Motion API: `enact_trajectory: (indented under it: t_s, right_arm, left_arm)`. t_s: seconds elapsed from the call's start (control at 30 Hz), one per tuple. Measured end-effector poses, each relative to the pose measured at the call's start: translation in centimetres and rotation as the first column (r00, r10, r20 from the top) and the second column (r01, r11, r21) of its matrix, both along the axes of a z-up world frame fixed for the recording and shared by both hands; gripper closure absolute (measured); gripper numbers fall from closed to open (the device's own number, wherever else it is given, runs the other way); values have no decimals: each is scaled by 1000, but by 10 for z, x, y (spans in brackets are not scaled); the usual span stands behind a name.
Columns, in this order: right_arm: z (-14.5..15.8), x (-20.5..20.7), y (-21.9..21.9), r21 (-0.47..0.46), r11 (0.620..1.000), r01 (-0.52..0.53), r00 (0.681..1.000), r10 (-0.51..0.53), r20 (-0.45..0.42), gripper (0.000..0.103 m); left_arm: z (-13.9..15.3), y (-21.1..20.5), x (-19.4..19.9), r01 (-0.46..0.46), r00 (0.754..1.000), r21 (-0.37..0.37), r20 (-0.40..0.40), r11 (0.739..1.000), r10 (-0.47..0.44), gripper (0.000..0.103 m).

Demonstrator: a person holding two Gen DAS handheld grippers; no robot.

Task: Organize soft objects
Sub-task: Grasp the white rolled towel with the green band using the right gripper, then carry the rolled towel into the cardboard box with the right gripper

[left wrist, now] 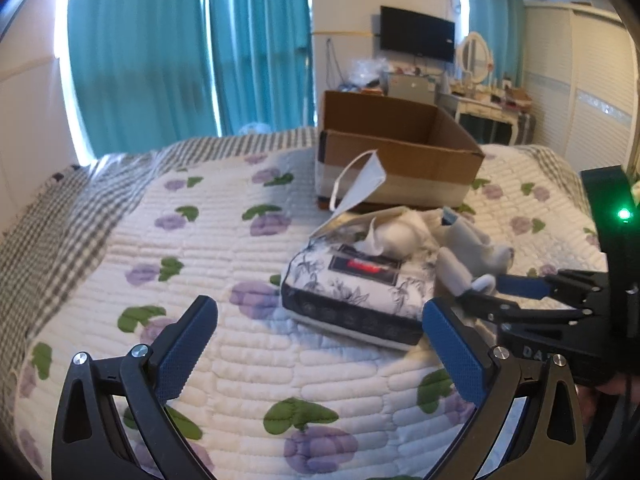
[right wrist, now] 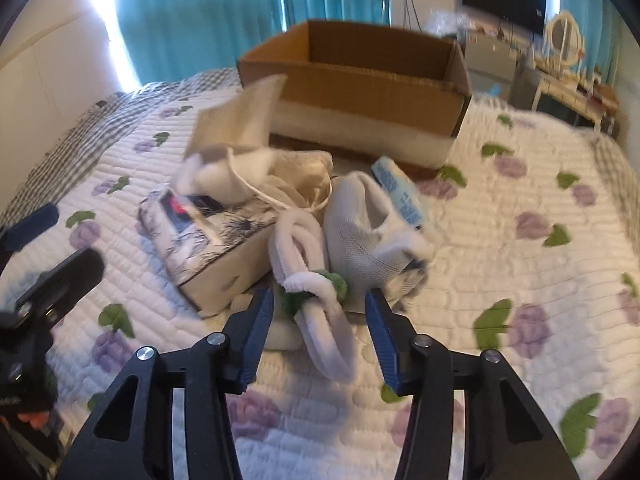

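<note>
Scene: quilted floral bedspread (left wrist: 248,364), open cardboard box (right wrist: 360,92) at far side, soft-item pile in front of it.
Pile: tissue pack (right wrist: 208,236), white mesh bag (right wrist: 360,236), white fuzzy sock (right wrist: 316,304).
Sock axis: long, lies flat, runs from near the tissue pack toward the camera, slightly rightward; green band crosses its middle.
Right gripper (right wrist: 320,312): jaws partly spread, straddling the sock, pads not pressing it.
Left gripper (left wrist: 320,320): jaws spread wide, nothing between, near corner of tissue pack just ahead.

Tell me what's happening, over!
Left tool open, empty. Right tool open around white slipper, not gripping. Cardboard box waits behind pile. Tissue pack crowds left side.
</note>
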State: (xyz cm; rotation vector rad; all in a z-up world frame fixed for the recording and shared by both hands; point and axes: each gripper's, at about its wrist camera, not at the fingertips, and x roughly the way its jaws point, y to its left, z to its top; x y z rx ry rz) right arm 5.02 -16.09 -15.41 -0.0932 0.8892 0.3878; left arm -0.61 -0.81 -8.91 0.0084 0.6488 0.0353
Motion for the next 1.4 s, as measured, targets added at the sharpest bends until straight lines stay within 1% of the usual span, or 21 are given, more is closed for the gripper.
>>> enact_trajectory:
  t_s: [0.13,0.17,0.2,0.3,0.4,0.5,0.57,0.63,0.67,0.7,0.73,0.77,0.87,1.03,1.1,1.17,1.2,1.23,1.27,1.33,1.4]
  right_arm:
    - [-11,10,4,14,1000,-4,999,5,-33,56]
    - [-11,11,6,9,1000,-6,999,7,-36,61]
    - [-11,11,7,7,1000,-12,999,12,-37,73]
    - [-4,2,3,1,1000,-16,1000,16,-17,74]
    - [13,-13,-9,13,1000,-21,1000,21,19,74]
    - [32,-26,-26,30,999,-12,999,11,50,74]
    - [45,-31,-39,35,999,3,997,-6,71,74]
    - [54,-33,-53,33,999,24,996,-26,90,74]
    - [55,-33,-57,28,999,32,995,-35,97,74]
    - [56,-33,-63,25,999,44,994,-47,100,74]
    - [56,-33,-68,25,998,53,994,-55,97,74]
    - [54,-31,-73,24,997,68,994,-70,88,74]
    - [45,-25,-85,19,995,97,994,-98,56,74]
    - [31,-16,-92,36,994,101,995,-102,13,74]
    - [30,-14,-93,53,994,100,995,-101,16,74]
    - [30,-12,-94,64,993,98,995,-100,23,74]
    - [30,-12,-94,67,993,96,995,-97,23,74]
    - [29,-11,-94,67,993,94,995,-96,22,74]
    - [28,-11,-93,66,993,93,995,-95,19,74]
    - [26,-10,-91,59,994,89,996,-90,11,74]
    - [25,-10,-91,54,995,86,996,-87,10,74]
  left_arm:
    - [-4,6,5,-16,1000,-21,-17,1000,16,0]
    - [-5,6,5,-17,1000,-22,-22,1000,17,0]
    - [-5,5,6,-17,1000,-20,-24,1000,16,0]
    - [-2,1,5,-14,1000,-18,-22,1000,14,0]
    - [3,-4,4,0,1000,-39,-30,999,-2,0]
    - [11,-21,0,38,999,-21,-14,999,-38,0]
    - [14,-33,-3,68,998,-23,-2,997,-68,0]
    - [13,-45,-2,102,995,-60,-14,993,-103,0]
    - [9,-51,0,118,992,-91,-32,989,-121,1]
    - [5,-57,2,123,991,-108,-48,987,-129,5]
    - [0,-63,5,130,987,-129,-73,983,-141,16]
    - [-7,-68,9,139,983,-148,-100,979,-155,23]
    - [-29,-81,25,145,965,-192,-188,970,-182,24]
    - [-54,-96,45,130,944,-229,-270,965,-192,24]
    - [-58,-98,53,100,946,-223,-281,970,-162,24]
    - [-58,-94,60,74,952,-236,-274,969,-139,26]
    - [-59,-93,64,54,954,-241,-275,969,-122,29]
    - [-61,-92,66,36,955,-241,-277,970,-104,37]
    - [-64,-91,70,10,955,-230,-285,973,-78,41]
    - [-71,-90,77,-27,951,-201,-307,979,-37,45]
    - [-73,-87,77,-43,952,-197,-307,980,-20,52]
